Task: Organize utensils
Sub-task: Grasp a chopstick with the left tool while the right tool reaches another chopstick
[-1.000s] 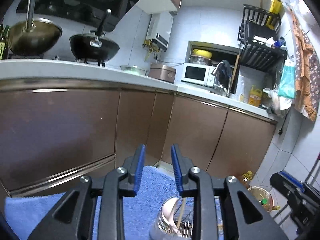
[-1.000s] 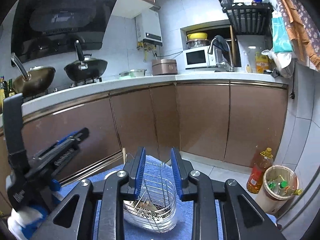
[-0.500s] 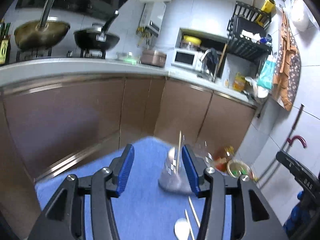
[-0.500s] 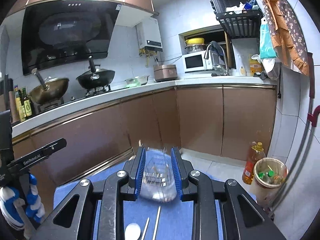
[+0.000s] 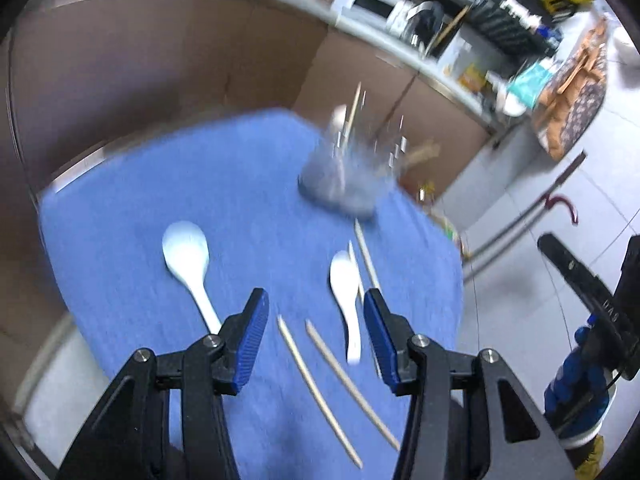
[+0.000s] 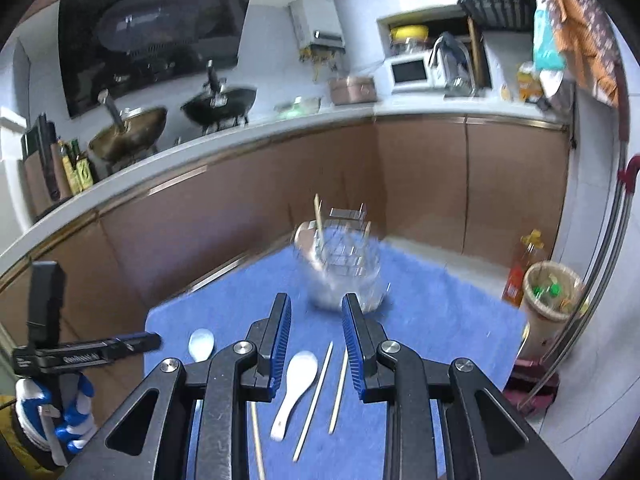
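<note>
Left view: your left gripper (image 5: 316, 322) gapes wide, empty, above chopsticks (image 5: 318, 384) and spoons (image 5: 346, 300) on the blue cloth (image 5: 240, 200); the holder (image 5: 346, 176) stands beyond.

Right view: your right gripper (image 6: 316, 344) is parted, empty, the holder (image 6: 340, 268) ahead, brown cabinets (image 6: 420, 180) behind.

Count of the utensils on the blue cloth (image 5: 240, 200)

There are two white spoons (image 5: 188, 258) (image 5: 345, 292), four loose chopsticks (image 5: 318, 392), and one wire holder (image 5: 344, 176) at 12 o'clock with one chopstick (image 5: 353, 114) inside.
</note>
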A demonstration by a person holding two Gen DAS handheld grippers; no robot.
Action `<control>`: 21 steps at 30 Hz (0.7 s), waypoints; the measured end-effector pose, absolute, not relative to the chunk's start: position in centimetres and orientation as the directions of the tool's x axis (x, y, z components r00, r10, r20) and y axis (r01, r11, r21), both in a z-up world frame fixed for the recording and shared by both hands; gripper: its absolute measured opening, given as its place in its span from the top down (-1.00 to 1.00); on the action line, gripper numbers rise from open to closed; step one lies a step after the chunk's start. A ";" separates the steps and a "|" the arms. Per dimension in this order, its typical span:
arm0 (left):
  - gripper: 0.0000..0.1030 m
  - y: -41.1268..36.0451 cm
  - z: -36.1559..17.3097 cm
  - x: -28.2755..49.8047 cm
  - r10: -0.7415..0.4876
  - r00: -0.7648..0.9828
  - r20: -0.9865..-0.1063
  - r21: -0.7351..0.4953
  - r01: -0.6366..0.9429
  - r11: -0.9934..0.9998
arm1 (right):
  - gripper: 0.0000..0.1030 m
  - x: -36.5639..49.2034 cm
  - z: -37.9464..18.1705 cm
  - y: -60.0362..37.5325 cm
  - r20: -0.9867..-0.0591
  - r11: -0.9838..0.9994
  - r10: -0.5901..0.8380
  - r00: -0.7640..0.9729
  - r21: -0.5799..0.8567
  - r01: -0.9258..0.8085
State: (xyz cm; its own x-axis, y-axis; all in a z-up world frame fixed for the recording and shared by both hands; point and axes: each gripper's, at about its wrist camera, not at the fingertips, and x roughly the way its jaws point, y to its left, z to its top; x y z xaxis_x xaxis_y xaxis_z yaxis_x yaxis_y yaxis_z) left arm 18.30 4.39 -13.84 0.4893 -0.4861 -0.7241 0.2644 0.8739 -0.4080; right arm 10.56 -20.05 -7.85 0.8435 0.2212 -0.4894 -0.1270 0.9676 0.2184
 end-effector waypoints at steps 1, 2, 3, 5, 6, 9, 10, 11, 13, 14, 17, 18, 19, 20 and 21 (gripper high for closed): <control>0.08 4.0 -15.0 18.3 -0.490 0.451 -0.746 -0.418 0.256 0.872 | 0.52 10.7 -8.6 -19.9 -0.513 0.966 0.228 0.828 0.222 -0.129; 0.08 3.7 -15.6 18.4 -0.494 0.427 -0.757 -0.425 0.251 0.869 | 0.52 10.7 -9.3 -19.8 -0.529 0.965 0.234 0.816 0.226 -0.130; 0.08 3.3 -16.6 18.5 -0.495 0.393 -0.775 -0.433 0.242 0.868 | 0.52 10.8 -9.8 -19.7 -0.543 0.964 0.239 0.805 0.230 -0.131; 0.08 2.7 -18.4 18.9 -0.475 0.352 -0.807 -0.426 0.211 0.880 | 0.52 10.9 -10.9 -19.7 -0.568 0.963 0.244 0.786 0.239 -0.126; 0.08 2.5 -19.2 19.0 -0.462 0.338 -0.820 -0.417 0.199 0.887 | 0.52 11.1 -11.6 -19.8 -0.580 0.961 0.250 0.775 0.248 -0.125; 0.12 1.9 -20.9 19.8 -0.435 0.305 -0.847 -0.399 0.174 0.900 | 0.52 11.4 -13.0 -20.0 -0.608 0.958 0.258 0.751 0.260 -0.119; 0.13 1.6 -21.3 20.1 -0.430 0.296 -0.853 -0.397 0.168 0.902 | 0.52 11.5 -13.5 -20.1 -0.618 0.958 0.260 0.742 0.261 -0.118; 0.13 1.5 -21.5 20.4 -0.429 0.291 -0.855 -0.396 0.166 0.903 | 0.52 11.6 -13.9 -20.1 -0.624 0.958 0.261 0.737 0.263 -0.117; 0.22 1.0 -22.1 21.0 -0.425 0.274 -0.863 -0.396 0.157 0.905 | 0.52 11.9 -14.7 -20.2 -0.641 0.956 0.266 0.720 0.269 -0.113; 0.24 0.8 -22.3 21.2 -0.423 0.267 -0.866 -0.395 0.153 0.906 | 0.52 12.0 -15.0 -20.2 -0.645 0.956 0.268 0.715 0.272 -0.113; 0.33 0.3 -23.1 21.9 -0.400 0.250 -0.882 -0.375 0.145 0.916 | 0.52 12.3 -16.2 -20.0 -0.666 0.953 0.281 0.691 0.277 -0.121; 0.35 0.2 -23.4 22.1 -0.398 0.240 -0.885 -0.373 0.142 0.917 | 0.52 12.5 -16.7 -19.9 -0.673 0.952 0.286 0.682 0.279 -0.124; 0.38 0.0 -23.6 22.3 -0.395 0.230 -0.889 -0.373 0.136 0.918 | 0.52 12.6 -17.0 -19.9 -0.678 0.951 0.290 0.676 0.282 -0.125; 0.38 -0.1 -24.0 22.5 -0.389 0.220 -0.895 -0.368 0.130 0.921 | 0.52 12.8 -17.4 -19.8 -0.684 0.950 0.293 0.668 0.285 -0.125; 0.40 -0.2 -24.2 22.7 -0.383 0.215 -0.898 -0.363 0.128 0.923 | 0.52 12.9 -17.7 -19.8 -0.688 0.950 0.296 0.662 0.287 -0.126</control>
